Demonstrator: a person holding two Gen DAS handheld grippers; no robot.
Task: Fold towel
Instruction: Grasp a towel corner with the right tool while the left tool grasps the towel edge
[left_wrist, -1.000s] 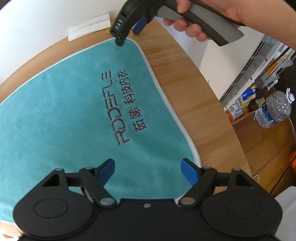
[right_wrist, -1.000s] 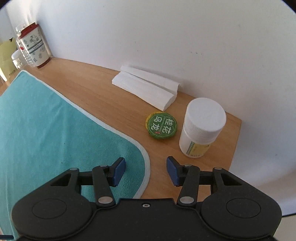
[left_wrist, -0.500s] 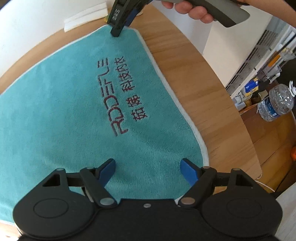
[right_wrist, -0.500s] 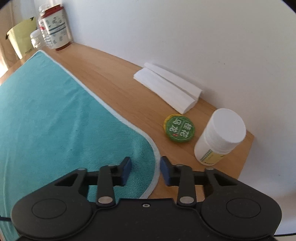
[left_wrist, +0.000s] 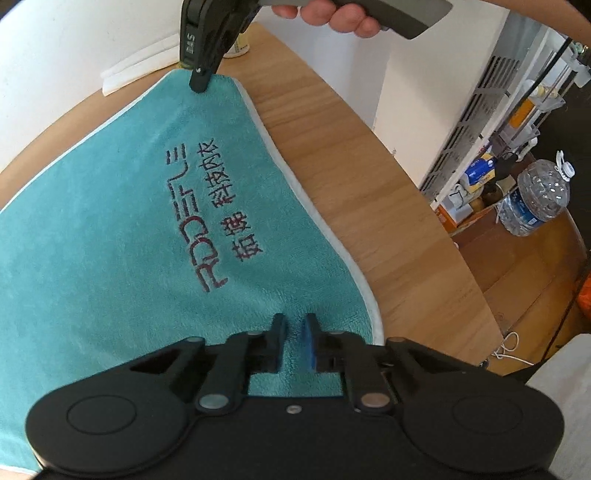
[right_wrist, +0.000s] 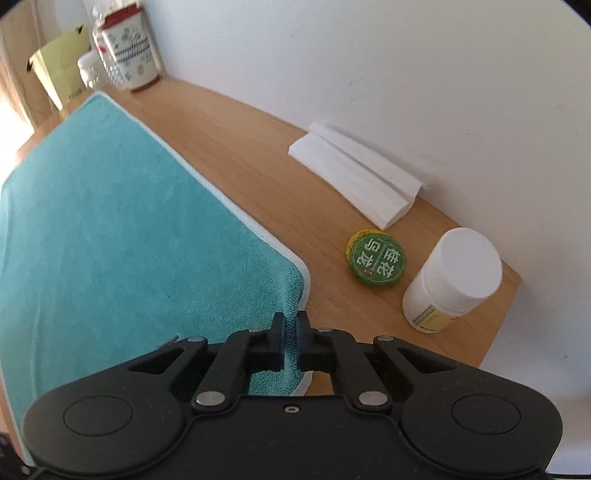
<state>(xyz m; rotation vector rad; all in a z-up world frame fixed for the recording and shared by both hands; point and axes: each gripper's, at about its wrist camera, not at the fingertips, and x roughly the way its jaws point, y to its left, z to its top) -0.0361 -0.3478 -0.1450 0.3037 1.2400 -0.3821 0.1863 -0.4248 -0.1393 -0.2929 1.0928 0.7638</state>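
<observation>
Towel: the teal towel (left_wrist: 110, 229) lies flat on the wooden table (left_wrist: 351, 166), its long way running off to the left.
Left gripper (left_wrist: 294, 334): pinched tight on the near right corner.
Right gripper (right_wrist: 290, 325): pinched tight on the far right corner, which is a bit lifted.
Next move: both held corners sit on the right end, so I think they swing left over the towel.
Things close by: a green tin (right_wrist: 376, 261), a white bottle (right_wrist: 452, 275) and folded white paper (right_wrist: 354, 177) sit just right of the far corner.
Room: white wall behind; a water jug (left_wrist: 535, 203) on the floor.
</observation>
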